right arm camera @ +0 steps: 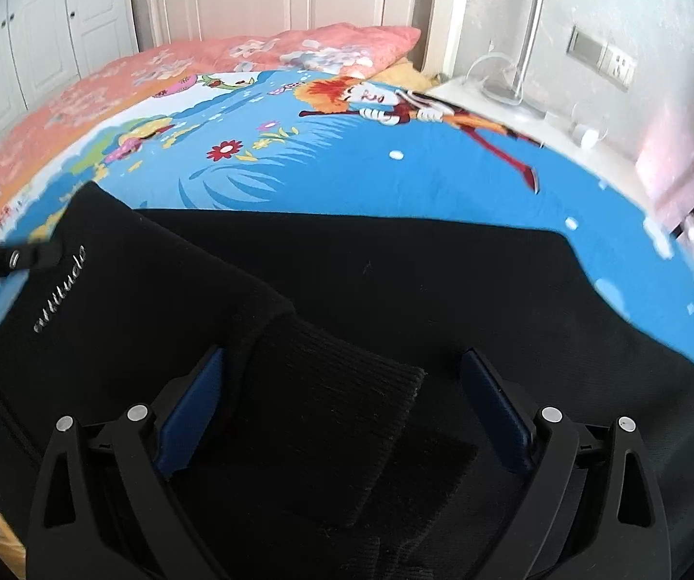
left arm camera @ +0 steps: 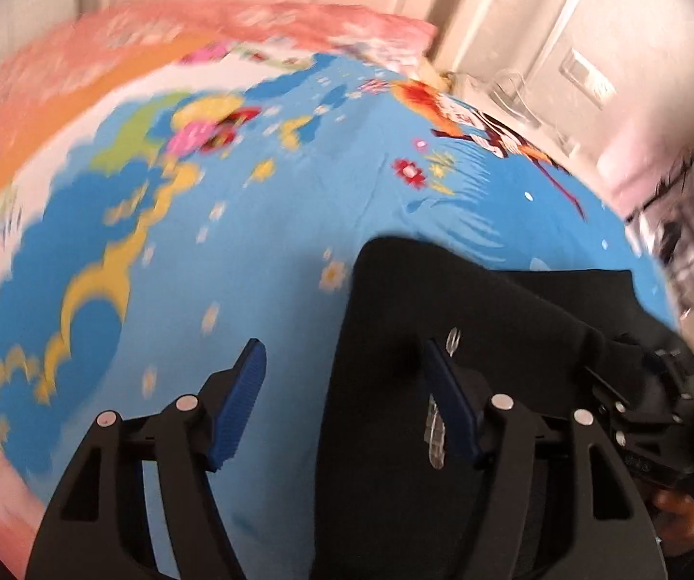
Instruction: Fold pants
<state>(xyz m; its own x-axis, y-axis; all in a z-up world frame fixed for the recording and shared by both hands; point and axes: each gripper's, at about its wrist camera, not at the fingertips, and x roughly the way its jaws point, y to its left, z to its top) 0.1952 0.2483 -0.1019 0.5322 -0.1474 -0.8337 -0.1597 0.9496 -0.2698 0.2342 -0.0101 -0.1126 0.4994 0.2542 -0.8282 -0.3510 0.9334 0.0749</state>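
Black pants [right arm camera: 395, 280] lie spread on a blue cartoon bed sheet [right arm camera: 347, 169]. One leg is folded over the rest, and its ribbed cuff [right arm camera: 347, 401] lies between the fingers of my right gripper [right arm camera: 342, 353]. That gripper is open: the right pad stands clear of the cuff. In the blurred left wrist view my left gripper [left arm camera: 342, 345] is open over the left edge of the pants [left arm camera: 419, 314], with nothing between its pads. The right gripper [left arm camera: 637, 396] shows at that view's right edge, and the left gripper [right arm camera: 8, 258] at the right wrist view's left edge.
A pink flowered quilt and pillow [right arm camera: 322, 48] lie along the head of the bed. A white nightstand with a lamp [right arm camera: 516, 92] stands at the back right. White wardrobe doors [right arm camera: 32, 48] fill the back left. Blue sheet shows beyond and to the left of the pants.
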